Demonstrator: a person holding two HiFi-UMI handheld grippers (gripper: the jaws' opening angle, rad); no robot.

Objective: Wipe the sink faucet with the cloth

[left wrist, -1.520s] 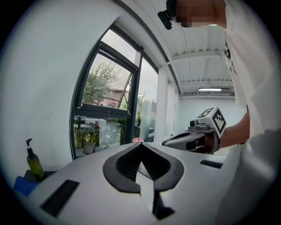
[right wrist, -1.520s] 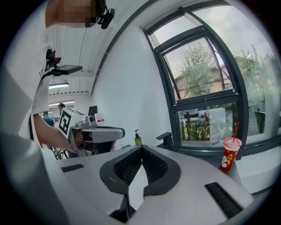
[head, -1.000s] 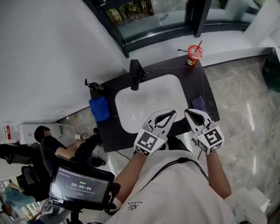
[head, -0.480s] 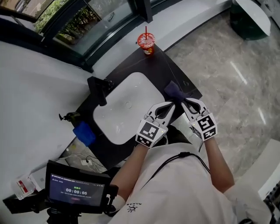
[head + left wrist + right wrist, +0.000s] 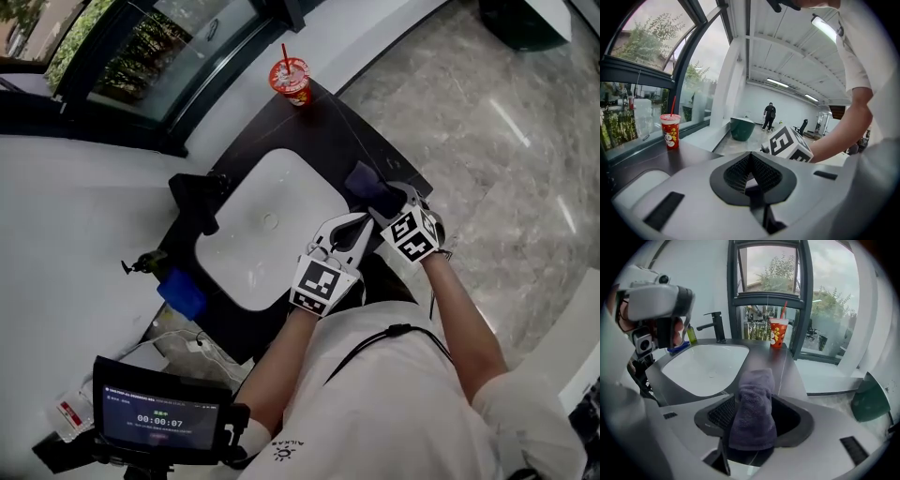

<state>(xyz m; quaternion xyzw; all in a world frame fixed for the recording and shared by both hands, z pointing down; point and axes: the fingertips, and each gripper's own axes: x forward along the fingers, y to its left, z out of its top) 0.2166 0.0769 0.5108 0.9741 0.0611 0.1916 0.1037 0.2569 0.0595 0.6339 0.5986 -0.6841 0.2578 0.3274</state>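
Observation:
A folded purple cloth [image 5: 364,180] [image 5: 752,413] lies on the dark counter [image 5: 328,131], right of the white sink [image 5: 253,244] [image 5: 705,366]. My right gripper [image 5: 382,201] [image 5: 752,401] points down over it. Its jaws are opening, with the cloth between them and a gap showing beside the left pad. The black faucet [image 5: 202,202] [image 5: 717,324] stands at the sink's far side, well away from both grippers. My left gripper [image 5: 361,223] [image 5: 751,161] is shut and empty, hovering at the sink's front edge next to the right one.
A red cup with a straw [image 5: 289,80] [image 5: 778,333] [image 5: 670,131] stands at the counter's far right corner. A blue cloth [image 5: 183,292] and a soap bottle [image 5: 150,261] sit left of the sink. Windows rise behind the counter. A green bin [image 5: 869,401] stands on the floor.
My right gripper has dropped onto the purple cloth and its jaws have gone from shut to wide apart. The left gripper has come forward and down a little beside it. The head view has swung.

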